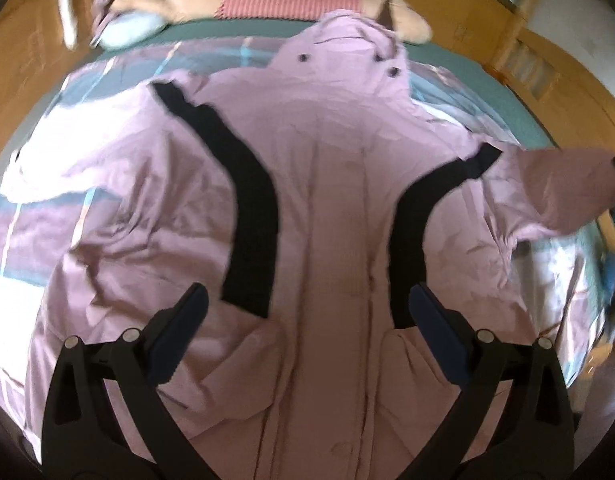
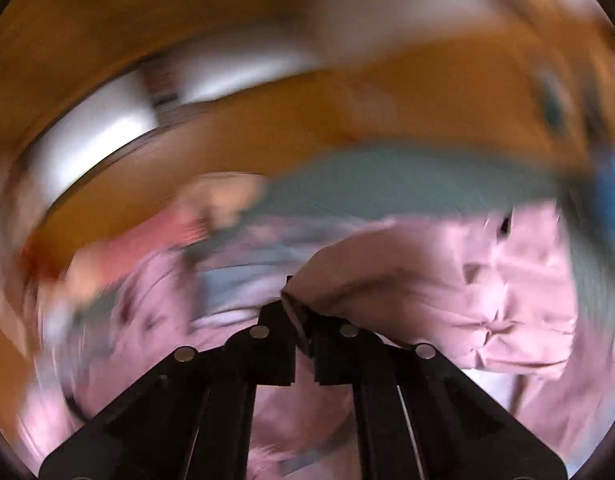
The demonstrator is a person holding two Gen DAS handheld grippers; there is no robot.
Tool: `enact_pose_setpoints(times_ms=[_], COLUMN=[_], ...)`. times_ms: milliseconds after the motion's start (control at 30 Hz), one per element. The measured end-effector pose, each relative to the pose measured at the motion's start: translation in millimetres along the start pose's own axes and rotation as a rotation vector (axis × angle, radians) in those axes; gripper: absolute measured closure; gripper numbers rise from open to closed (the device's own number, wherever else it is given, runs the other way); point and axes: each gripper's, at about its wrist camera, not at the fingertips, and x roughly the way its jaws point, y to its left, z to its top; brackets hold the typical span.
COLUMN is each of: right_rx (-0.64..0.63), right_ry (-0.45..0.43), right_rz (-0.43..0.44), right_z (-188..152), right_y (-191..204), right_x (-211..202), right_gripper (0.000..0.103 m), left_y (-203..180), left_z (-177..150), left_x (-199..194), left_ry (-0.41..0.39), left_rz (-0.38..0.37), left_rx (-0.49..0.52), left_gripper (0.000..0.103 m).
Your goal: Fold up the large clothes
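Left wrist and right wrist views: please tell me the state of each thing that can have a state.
Pink coat: spread front up on the bed, buttoned closed.
Coat's sleeve: lifted off the bed, cuff pinched.
Left claw: open, above the coat's lower front, holding nothing.
Right claw: shut on the sleeve cuff.
Plush toy: lying at the bed's far edge.

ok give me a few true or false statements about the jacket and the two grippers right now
1. The pink jacket lies spread on the bed with its hood toward the plush toy. True.
2. The left hand-held gripper is clamped on the hem. False: its jaws stand wide apart above the jacket, holding nothing.
3. The right hand-held gripper is shut on the pink jacket's fabric. True.
4. The jacket has two black stripes down its front. True.
5. The plush toy wears a plain blue top. False: it is red and white striped.
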Motion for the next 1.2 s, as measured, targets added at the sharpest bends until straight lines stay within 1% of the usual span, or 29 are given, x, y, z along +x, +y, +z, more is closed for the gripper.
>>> enact_pose_setpoints(times_ms=[33, 67, 100, 133, 167, 200, 233, 267, 300, 333, 400, 433, 500, 567, 600, 633, 667, 733, 800, 833, 900, 933, 967, 1000, 1033, 1067, 1100, 1167, 1200], right_rx=[-0.099, -0.194, -0.273, -0.395, -0.522, -0.602, -0.692, -0.746, -0.791, -0.827, -0.891, -0.902, -0.838, -0.685, -0.607, -0.541, -0.424, -0.248, -0.097, -0.059, 0.008, 0.021, 0.036, 0.05, 0.069, 0.09, 0.126, 0.209, 0.247], right_ry=[0.023, 0.077, 0.136, 0.234, 0.333, 0.393, 0.458, 0.481, 0.474, 0.442, 0.342, 0.302, 0.29, 0.337, 0.363, 0.382, 0.418, 0.505, 0.616, 0.655, 0.744, 0.767, 0.797, 0.818, 0.837, 0.858, 0.897, 0.997, 1.027], right_rz=[0.108, 0.22, 0.292, 0.369, 0.429, 0.46, 0.51, 0.55, 0.572, 0.587, 0.614, 0.614, 0.607, 0.59, 0.573, 0.557, 0.54, 0.536, 0.54, 0.542, 0.536, 0.531, 0.528, 0.534, 0.549, 0.566, 0.592, 0.62, 0.611], right_z=[-10, -25, -39, -62, -88, -108, -133, -147, -157, -162, -164, -159, -146, -125, -115, -110, -102, -93, -98, -98, -105, -105, -109, -112, -113, -115, -119, -131, -137], right_y=[40, 79, 107, 144, 177, 195, 218, 231, 241, 246, 249, 250, 233, 216, 206, 192, 177, 148, 131, 127, 118, 118, 116, 115, 113, 110, 109, 104, 99], right_x=[-4, -3, 0, 5, 7, 4, 1, -5, -13, -23, -43, -45, -44, -25, -14, -9, 5, 31, 54, 60, 71, 74, 77, 78, 75, 77, 82, 93, 98], right_gripper=[0.097, 0.097, 0.096, 0.095, 0.093, 0.087, 0.076, 0.07, 0.052, 0.034, 0.023, 0.022, 0.022, 0.022, 0.018, 0.012, 0.011, 0.01, 0.01, 0.01, 0.01, 0.01, 0.01, 0.01, 0.01, 0.01, 0.01, 0.01, 0.01], left_y=[11, 18, 27, 41, 54, 74, 87, 100, 112, 125, 138, 144, 151, 158, 159, 160, 159, 148, 133, 122, 104, 96, 91, 87, 84, 83, 85, 86, 84], left_z=[2, 3, 6, 9, 11, 13, 12, 12, 11, 8, 7, 7, 7, 5, 2, 1, 0, -2, 1, 5, 13, 18, 21, 26, 30, 33, 38, 46, 50], left_x=[-2, -5, -9, -14, -19, -26, -30, -33, -36, -39, -40, -40, -42, -42, -40, -34, -27, -7, 16, 32, 58, 70, 77, 83, 87, 88, 85, 76, 69], left_ry=[0.001, -0.004, -0.013, -0.028, -0.042, -0.06, -0.07, -0.079, -0.083, -0.091, -0.078, -0.055, -0.04, -0.03, -0.013, 0.025, 0.055, 0.132, 0.211, 0.265, 0.326, 0.337, 0.324, 0.307, 0.303, 0.29, 0.247, 0.189, 0.149], left_rz=[0.019, 0.043, 0.076, 0.119, 0.14, 0.151, 0.155, 0.158, 0.176, 0.172, 0.121, 0.086, 0.041, -0.018, -0.053, -0.111, -0.148, -0.198, -0.23, -0.268, -0.336, -0.304, -0.279, -0.244, -0.2, -0.189, -0.22, -0.238, -0.234], left_rx=[-0.037, -0.058, -0.079, -0.119, -0.162, -0.234, -0.284, -0.333, -0.381, -0.429, -0.465, -0.47, -0.471, -0.487, -0.493, -0.502, -0.505, -0.485, -0.441, -0.408, -0.345, -0.312, -0.283, -0.243, -0.209, -0.19, -0.196, -0.204, -0.196], left_gripper=[0.002, 0.002, 0.002, 0.002, 0.002, 0.002, 0.002, 0.002, 0.002, 0.002, 0.002, 0.002, 0.002, 0.002, 0.002, 0.002, 0.002, 0.002, 0.002, 0.002, 0.002, 0.004, 0.006, 0.024, 0.047, 0.048, 0.052, 0.053, 0.053])
